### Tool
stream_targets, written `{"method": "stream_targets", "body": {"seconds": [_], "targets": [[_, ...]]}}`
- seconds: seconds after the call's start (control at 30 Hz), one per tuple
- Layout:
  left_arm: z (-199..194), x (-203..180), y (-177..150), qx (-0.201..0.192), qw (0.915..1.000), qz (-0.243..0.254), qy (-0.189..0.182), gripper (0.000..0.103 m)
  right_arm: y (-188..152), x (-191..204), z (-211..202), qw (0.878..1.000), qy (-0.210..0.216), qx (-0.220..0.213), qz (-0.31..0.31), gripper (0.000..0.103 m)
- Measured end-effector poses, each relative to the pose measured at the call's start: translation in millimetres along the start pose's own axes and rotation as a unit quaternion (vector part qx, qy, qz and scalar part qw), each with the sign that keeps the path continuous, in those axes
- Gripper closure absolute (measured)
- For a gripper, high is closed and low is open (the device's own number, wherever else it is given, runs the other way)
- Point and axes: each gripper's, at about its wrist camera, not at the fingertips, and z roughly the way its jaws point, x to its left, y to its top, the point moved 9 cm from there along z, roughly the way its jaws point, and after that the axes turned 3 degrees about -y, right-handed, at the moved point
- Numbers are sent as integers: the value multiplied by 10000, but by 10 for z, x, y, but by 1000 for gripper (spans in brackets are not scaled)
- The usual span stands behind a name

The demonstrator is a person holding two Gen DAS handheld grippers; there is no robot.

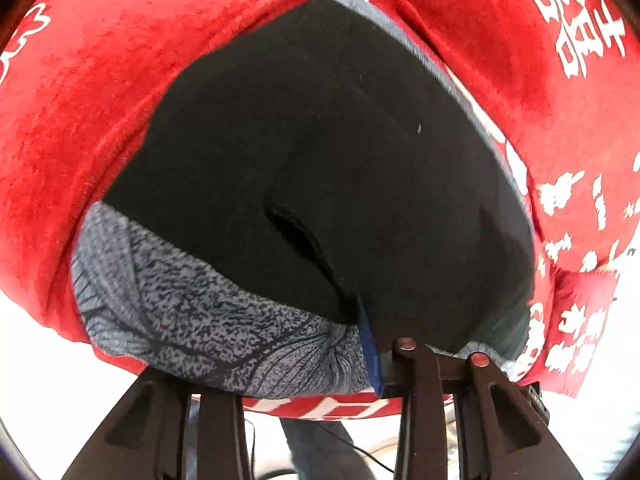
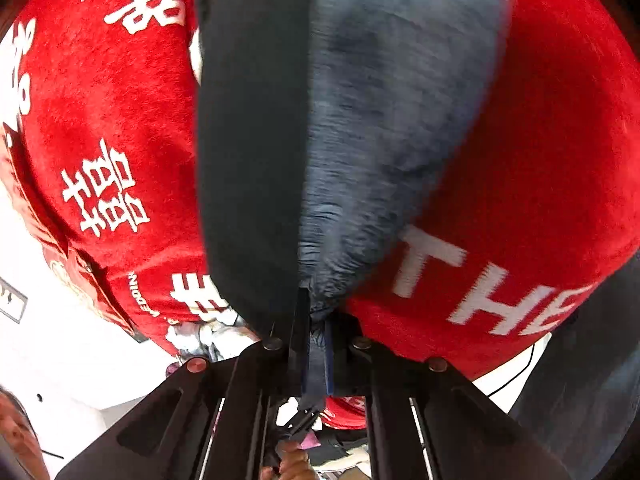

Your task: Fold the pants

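Black-and-grey pants [image 1: 328, 184] are filling frame centre over the red printed cloth [image 1: 100, 80], both grippers, left gripper [image 1: 384, 344] and right gripper [image 2: 316, 320], clamping the waist edge together, likely keeping it taut for folding.

pants [image 1: 320, 152] on cloth [image 1: 100, 100] | claws at near edge

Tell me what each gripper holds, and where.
Both clamp the black pants with grey-blue knit lining: left gripper and right gripper each pinch a bunched edge.
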Motion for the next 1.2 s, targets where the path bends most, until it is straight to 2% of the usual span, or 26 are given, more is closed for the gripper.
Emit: {"method": "stream_targets", "body": {"seconds": [0.1, 0.23, 0.27, 0.37, 0.43, 0.47, 0.53, 0.6, 0.67, 0.73, 0.8, 0.87, 0.9, 0.93, 1.07, 1.13, 1.2], "targets": [[-165, -219, 135, -217, 9997, 73, 2, 67, 50, 528, -63, 9953, -335, 251, -870, 97], [-298, -667, 504, -623, 9973, 397, 53, 67, 305, 1327, -41, 9773, -576, 548, -1965, 97], [-316, -766, 634, -744, 9961, 463, 62, 67, 401, 1555, 27, 9719, -606, 629, -2186, 97], [-298, -1002, 1150, -1088, 9923, 588, 106, 67, 714, 1868, 184, 9566, -863, 800, -2664, 97], [-195, -1085, 1558, -1364, 9874, 699, 384, 65, 980, 2178, 476, 9432, -1113, 921, -2991, 97], [-137, -1079, 1711, -1420, 9858, 727, 531, 60, 1094, 2132, 520, 9368, -1206, 955, -3142, 97], [38, -1110, 2057, -1616, 9799, 654, 973, 39, 1313, 2243, 823, 9197, -1530, 1009, -3472, 93], [250, -1069, 2308, -1685, 9760, 471, 1294, 32, 1595, 2225, 1152, 9009, -1937, 1071, -3733, 93], [408, -980, 2437, -1643, 9740, 296, 1529, 32, 1798, 2131, 1438, 8896, -2277, 1183, -3778, 92], [465, -817, 2473, -1656, 9674, 86, 1917, 32, 1971, 1903, 1646, 8786, -2604, 1350, -3770, 91], [377, -737, 2475, -1693, 9633, -102, 2079, 32, 2059, 1876, 1724, 8880, -2422, 1379, -3657, 88], [173, -728, 2417, -1791, 9602, -159, 2137, 32, 2059, 1950, 1684, 9025, -2130, 1468, -3443, 55], [81, -737, 2342, -1795, 9586, -91, 2208, 32, 2030, 2041, 1625, 9080, -1896, 1509, -3417, 22], [18, -795, 2286, -1763, 9581, 47, 2255, 32, 1998, 2141, 1560, 9081, -1763, 1524, -3478, 16], [-2, -1302, 1823, -1274, 9564, 1223, 2326, 32, 1806, 2264, 1052, 8912, -1642, 1521, -3946, 16], [221, -1665, 1449, -736, 9590, 1828, 2037, 32, 1719, 2182, 737, 8907, -1720, 1384, -3973, 16], [534, -2040, 1018, -130, 9620, 2254, 1533, 32, 1687, 1911, 294, 8987, -1820, 1267, -3783, 19]]}}
